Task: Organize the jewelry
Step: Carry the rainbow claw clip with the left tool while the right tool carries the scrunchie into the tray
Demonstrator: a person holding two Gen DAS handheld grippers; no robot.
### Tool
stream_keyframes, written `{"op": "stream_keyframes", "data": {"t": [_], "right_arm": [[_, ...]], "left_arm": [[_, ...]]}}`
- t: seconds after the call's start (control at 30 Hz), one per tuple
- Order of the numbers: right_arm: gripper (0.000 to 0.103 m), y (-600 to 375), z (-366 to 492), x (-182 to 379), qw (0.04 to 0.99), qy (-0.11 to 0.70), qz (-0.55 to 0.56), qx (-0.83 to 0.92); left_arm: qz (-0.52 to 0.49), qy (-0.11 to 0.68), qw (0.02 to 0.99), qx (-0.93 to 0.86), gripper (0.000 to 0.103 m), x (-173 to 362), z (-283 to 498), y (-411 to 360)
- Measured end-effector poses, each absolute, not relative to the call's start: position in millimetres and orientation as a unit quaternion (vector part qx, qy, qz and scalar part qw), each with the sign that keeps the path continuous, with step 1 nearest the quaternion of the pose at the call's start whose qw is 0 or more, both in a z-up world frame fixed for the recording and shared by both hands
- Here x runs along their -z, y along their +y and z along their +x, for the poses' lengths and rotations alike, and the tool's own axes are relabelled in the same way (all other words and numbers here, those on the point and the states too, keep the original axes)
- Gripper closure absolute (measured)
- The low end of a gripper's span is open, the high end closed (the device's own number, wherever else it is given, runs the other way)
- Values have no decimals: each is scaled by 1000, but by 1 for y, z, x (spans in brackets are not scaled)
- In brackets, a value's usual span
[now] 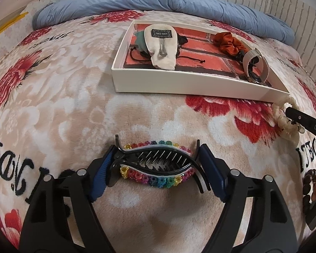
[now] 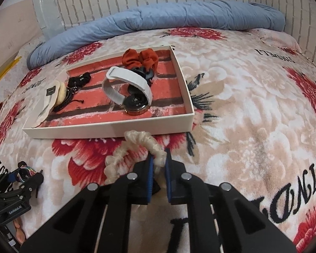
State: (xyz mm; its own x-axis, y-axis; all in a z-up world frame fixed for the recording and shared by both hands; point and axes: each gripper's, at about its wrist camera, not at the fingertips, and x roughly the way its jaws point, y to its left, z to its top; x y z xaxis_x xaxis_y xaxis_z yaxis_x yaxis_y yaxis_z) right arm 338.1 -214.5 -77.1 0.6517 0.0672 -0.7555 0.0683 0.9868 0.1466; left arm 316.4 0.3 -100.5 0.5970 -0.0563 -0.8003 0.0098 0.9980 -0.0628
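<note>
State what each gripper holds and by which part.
Left gripper clamps the rainbow hair clip by its two ends. Right gripper pinches the cream scrunchie at one side of its loop.

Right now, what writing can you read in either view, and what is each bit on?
"HAND MADE": black tag on the cream pouch in the white tray.
"DAS": cut off, on the right tongs as seen from the left wrist.
"GenRobot.AI": small label on the left tongs as seen from the right wrist.
Black script on the floral blanket: upside down and partial, not readable.
</note>
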Motion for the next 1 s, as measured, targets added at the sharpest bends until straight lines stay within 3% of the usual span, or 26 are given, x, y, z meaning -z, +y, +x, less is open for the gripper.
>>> {"op": "stream_keyframes", "data": {"t": [0.5, 1.0], "right_arm": [[93, -217, 331, 51, 920, 382, 86, -8], [93, -213, 361, -1, 936, 336, 99, -16]], "left_arm": [[-47, 423, 904, 35, 27, 82, 313, 8], [-49, 365, 929, 41, 27, 18, 355, 7]]}}
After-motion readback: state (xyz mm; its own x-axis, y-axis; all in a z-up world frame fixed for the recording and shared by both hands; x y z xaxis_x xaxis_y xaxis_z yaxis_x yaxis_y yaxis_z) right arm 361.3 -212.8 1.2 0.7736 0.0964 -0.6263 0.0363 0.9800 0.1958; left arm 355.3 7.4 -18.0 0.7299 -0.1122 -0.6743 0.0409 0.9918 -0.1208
